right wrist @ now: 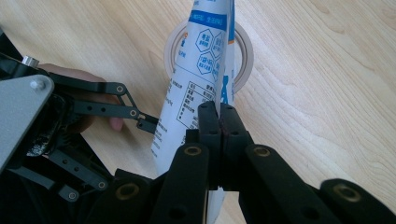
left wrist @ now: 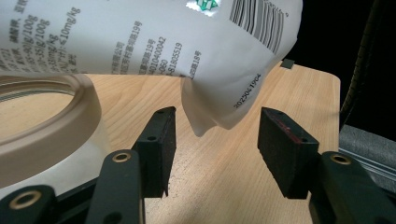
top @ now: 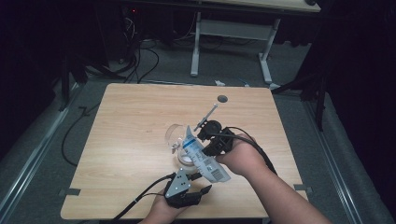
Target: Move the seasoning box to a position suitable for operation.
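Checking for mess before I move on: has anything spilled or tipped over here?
No spill shows. The white pouch hangs tilted over the open jar, pinched by the right gripper. The left gripper stands open under its bottom corner.

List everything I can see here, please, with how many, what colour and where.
bag: one, white with blue print and a barcode, tilted above the jar, pinched by the right hand-held gripper
jar: one, clear with a pale rim, mid-table under the bag
table: one, light wood
dark round spot: one, grey, at the table's far edge
second table: one, white legs, behind
right hand-held gripper: one, black, shut on the bag
left hand-held gripper: one, black, jaws apart either side of the bag's lower corner
hands: two, at the near edge
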`<state>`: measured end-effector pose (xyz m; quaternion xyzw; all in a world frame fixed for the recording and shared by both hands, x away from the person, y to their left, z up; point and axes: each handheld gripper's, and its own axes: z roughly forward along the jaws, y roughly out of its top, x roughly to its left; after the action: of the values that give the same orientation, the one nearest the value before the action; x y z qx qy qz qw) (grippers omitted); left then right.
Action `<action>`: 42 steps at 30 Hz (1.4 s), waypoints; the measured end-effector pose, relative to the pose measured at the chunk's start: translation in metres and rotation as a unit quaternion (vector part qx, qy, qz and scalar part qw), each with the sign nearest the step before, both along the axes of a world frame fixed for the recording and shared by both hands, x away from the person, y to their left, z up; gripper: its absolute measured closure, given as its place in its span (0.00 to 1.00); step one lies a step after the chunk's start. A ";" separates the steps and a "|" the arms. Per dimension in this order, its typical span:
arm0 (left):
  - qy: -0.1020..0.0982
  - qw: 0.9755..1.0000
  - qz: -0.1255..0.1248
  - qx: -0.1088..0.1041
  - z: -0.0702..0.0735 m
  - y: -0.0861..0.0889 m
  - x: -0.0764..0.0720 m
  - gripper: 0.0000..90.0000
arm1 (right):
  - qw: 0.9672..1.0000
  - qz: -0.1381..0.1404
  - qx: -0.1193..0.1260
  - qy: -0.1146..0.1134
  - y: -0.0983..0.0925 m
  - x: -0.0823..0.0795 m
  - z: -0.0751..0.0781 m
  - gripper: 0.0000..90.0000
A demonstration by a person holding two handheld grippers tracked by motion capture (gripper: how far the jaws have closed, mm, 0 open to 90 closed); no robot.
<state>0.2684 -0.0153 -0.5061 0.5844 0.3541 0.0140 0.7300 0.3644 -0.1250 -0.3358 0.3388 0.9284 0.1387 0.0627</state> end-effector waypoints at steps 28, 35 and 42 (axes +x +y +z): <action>0.007 0.999 0.052 0.010 -0.007 0.064 0.014 0.53 | 1.000 0.001 -0.007 0.004 0.000 0.002 -0.007 1.00; 0.003 0.998 0.065 0.022 -0.011 0.074 0.018 0.53 | 1.000 0.001 -0.008 0.004 -0.001 0.003 -0.009 1.00; -0.010 0.995 0.090 0.040 -0.009 0.098 0.026 0.53 | 1.000 -0.002 -0.009 0.006 -0.004 0.003 -0.010 1.00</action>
<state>0.2946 0.0823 -0.5150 0.5790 0.3972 0.0992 0.7051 0.3670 -0.1287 -0.3458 0.3410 0.9293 0.1278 0.0609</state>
